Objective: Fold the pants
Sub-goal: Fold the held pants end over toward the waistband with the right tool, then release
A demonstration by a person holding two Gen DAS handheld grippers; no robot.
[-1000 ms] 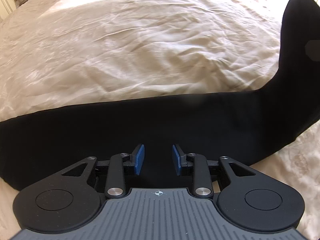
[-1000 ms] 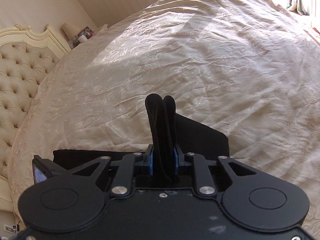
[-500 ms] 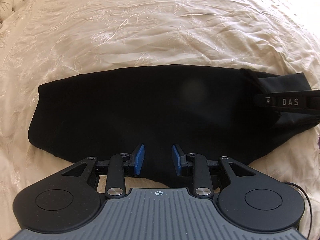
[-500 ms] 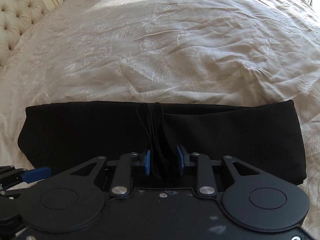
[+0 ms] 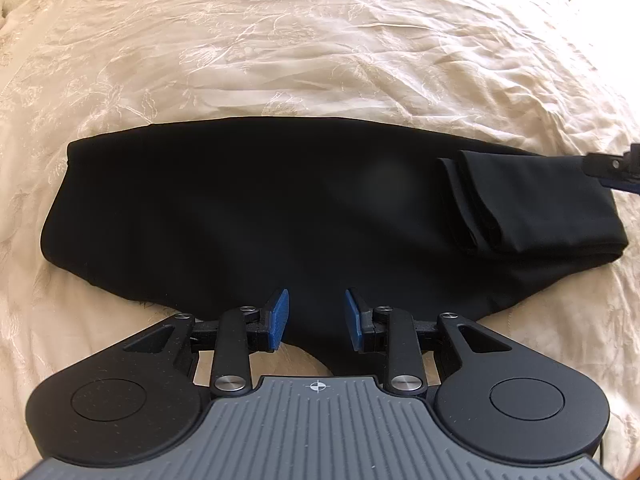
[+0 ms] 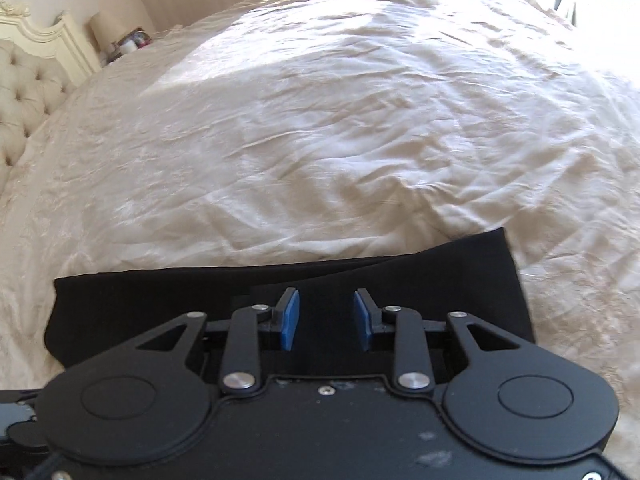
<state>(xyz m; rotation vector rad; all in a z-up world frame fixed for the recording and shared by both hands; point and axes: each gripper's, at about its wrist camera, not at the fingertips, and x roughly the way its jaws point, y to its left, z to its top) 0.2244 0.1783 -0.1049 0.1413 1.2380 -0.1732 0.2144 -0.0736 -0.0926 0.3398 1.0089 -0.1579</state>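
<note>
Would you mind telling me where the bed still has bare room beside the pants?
The widest free patch is the cream bedspread beyond the far edge of the black pants, running toward the tufted headboard. Narrower strips lie off either end of the pants. The near edge is crowded: both open tongs, left and right, sit over the cloth there.

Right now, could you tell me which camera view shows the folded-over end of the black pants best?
The left wrist view: the folded-over end lies in full sight on the pants, with its layered edges visible. The right wrist view shows only a flat overlapping flap, partly hidden behind the open right gripper.
</note>
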